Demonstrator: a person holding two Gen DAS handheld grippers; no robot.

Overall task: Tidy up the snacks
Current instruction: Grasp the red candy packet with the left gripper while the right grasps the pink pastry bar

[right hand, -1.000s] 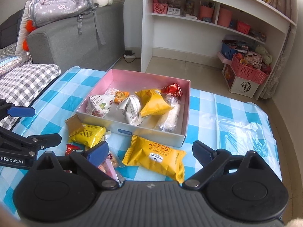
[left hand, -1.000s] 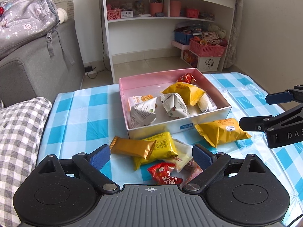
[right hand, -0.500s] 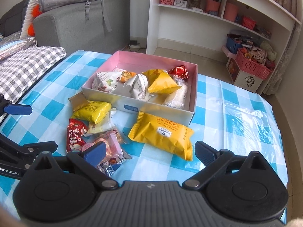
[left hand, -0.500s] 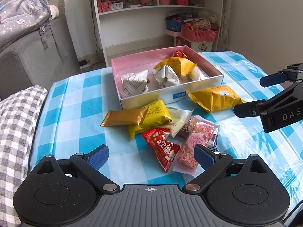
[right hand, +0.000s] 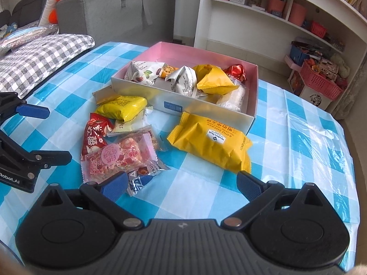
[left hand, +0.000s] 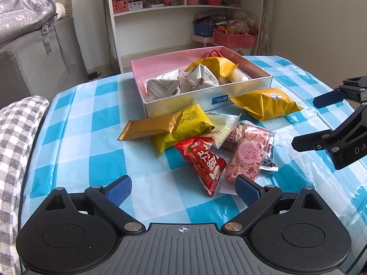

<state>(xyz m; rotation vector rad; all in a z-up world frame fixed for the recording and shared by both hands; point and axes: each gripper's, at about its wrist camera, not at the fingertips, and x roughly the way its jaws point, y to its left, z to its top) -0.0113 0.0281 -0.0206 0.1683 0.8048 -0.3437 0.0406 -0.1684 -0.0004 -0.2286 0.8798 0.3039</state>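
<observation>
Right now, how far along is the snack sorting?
Partly done. Several packets already lie in the pink box. Nothing is in hand: left gripper and right gripper are open. Left: the big yellow pack and the pile with the red packet.

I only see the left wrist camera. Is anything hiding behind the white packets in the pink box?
Observer: Yes. The right wrist view shows a small packet with an orange slice picture lying in the pink box, wedged between the printed white packet and the crumpled white packet.
Operator: What does the white label on the big yellow packet say?
Observer: In the right wrist view, the big yellow packet reads "Member's Mark", with the letters upside down.
</observation>
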